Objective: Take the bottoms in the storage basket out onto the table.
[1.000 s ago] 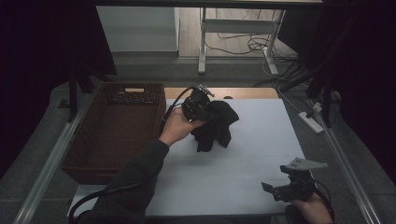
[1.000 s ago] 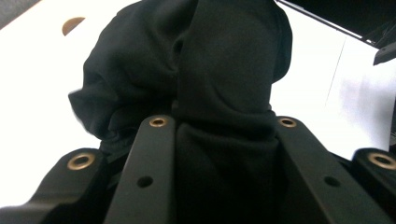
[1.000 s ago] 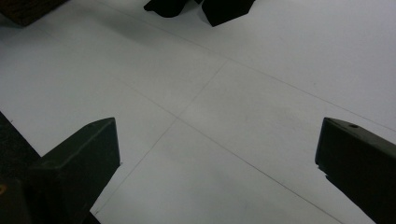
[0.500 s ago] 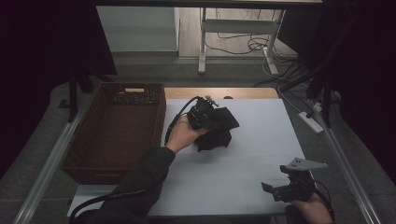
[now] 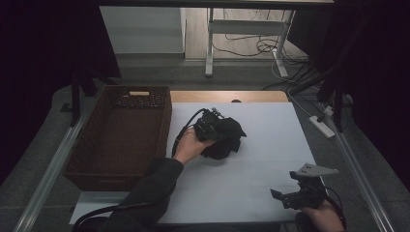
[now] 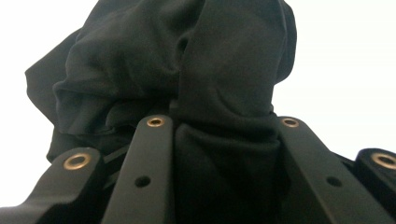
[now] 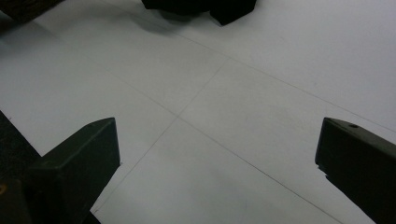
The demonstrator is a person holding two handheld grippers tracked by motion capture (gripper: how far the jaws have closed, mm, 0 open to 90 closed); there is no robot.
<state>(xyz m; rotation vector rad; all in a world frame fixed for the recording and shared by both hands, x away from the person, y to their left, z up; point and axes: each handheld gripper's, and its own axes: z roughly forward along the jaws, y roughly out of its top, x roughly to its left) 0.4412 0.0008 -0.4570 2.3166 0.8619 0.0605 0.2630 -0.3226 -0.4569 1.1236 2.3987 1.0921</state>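
A white-covered table [image 5: 251,174] is seen in a dim room, and a crumpled black cloth [image 5: 227,137] lies near its middle, just right of a brown wicker basket [image 5: 121,135]. A fold of the cloth is pinched between the jaws of the left gripper [image 6: 224,130]. The right gripper [image 5: 290,197] is held well apart at the near right corner, its jaws spread wide over bare table with nothing between them.

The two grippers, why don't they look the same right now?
The left gripper is out at mid-table, its jaws shut on a black cloth; the right gripper sits near the table's front edge with its jaws wide open and nothing between them, above the bare white table. Both are black two-jaw tools, each held in a hand.
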